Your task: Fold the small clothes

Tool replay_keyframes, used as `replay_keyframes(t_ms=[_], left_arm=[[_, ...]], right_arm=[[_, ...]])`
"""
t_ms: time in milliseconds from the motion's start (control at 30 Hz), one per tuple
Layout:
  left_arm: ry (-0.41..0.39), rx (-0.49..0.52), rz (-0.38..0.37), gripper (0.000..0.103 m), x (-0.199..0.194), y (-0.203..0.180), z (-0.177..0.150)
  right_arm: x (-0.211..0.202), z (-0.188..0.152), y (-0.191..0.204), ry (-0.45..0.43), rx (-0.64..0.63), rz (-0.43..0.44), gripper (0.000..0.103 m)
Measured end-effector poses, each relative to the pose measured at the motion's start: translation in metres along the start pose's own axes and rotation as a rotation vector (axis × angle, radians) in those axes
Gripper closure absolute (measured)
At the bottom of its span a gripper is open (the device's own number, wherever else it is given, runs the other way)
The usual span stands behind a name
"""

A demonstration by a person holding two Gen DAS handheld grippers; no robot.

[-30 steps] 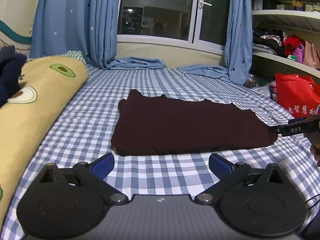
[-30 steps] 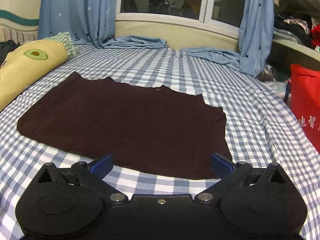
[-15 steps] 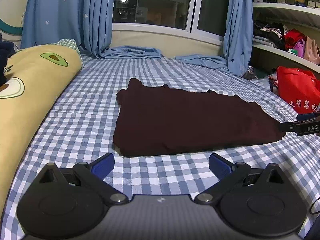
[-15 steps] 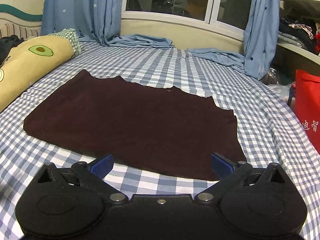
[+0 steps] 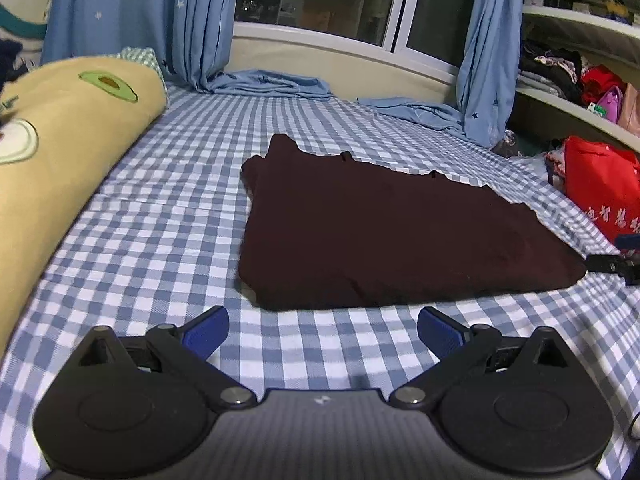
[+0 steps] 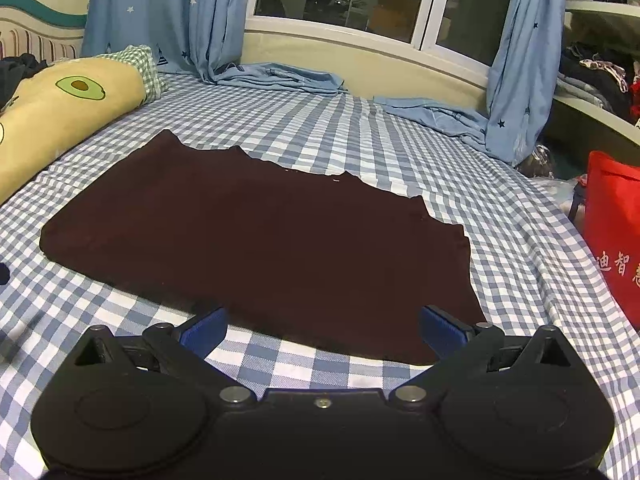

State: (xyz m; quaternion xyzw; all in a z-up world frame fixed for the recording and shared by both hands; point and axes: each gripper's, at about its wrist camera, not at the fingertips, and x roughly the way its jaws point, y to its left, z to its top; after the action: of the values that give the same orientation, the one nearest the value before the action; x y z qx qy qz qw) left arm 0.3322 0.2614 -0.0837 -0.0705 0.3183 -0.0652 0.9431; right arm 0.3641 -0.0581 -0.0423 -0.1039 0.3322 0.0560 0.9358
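A dark maroon garment [image 5: 392,236] lies flat and folded on the blue checked bed sheet [image 5: 160,220]; the right wrist view shows the same garment [image 6: 272,240] from its near right corner. My left gripper [image 5: 323,330] hovers open just short of the garment's near edge, nothing between its blue pads. My right gripper [image 6: 323,328] is open too, its pads over the garment's front edge near the right corner. A tip of the right gripper [image 5: 612,266] shows at the garment's right corner in the left wrist view.
A long yellow avocado-print pillow [image 5: 60,152] lies along the left side of the bed. A red bag [image 5: 604,188] stands off the right edge. Blue curtains [image 6: 168,20] and bunched blue cloth [image 6: 280,76] lie under the window; shelves with clothes [image 5: 560,68] are at the right.
Both grippers have crept closer to the garment's near edge and stayed open. The garment has not moved.
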Motion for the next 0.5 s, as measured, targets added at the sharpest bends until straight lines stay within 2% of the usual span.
replay_keyframes(t_ms=[100, 233, 333, 467, 500], left_arm=[[0.014, -0.034, -0.07, 0.001, 0.021, 0.018, 0.011], [0.026, -0.155, -0.126, 0.001, 0.054, 0.054, 0.031], [0.048, -0.296, -0.188, 0.001, 0.081, 0.088, 0.044], [0.152, -0.564, -0.43, 0.001, 0.13, 0.127, 0.044], [0.156, -0.585, -0.463, 0.001, 0.138, 0.13, 0.044]], right_arm=[[0.0, 0.001, 0.005, -0.001, -0.027, 0.003, 0.001], [0.0, 0.001, 0.012, -0.002, -0.069, 0.0, 0.001], [0.001, 0.002, 0.013, 0.001, -0.071, 0.005, 0.001], [0.002, 0.006, 0.015, -0.019, -0.072, 0.001, 0.001], [0.002, 0.008, 0.016, -0.022, -0.076, 0.001, 0.001]])
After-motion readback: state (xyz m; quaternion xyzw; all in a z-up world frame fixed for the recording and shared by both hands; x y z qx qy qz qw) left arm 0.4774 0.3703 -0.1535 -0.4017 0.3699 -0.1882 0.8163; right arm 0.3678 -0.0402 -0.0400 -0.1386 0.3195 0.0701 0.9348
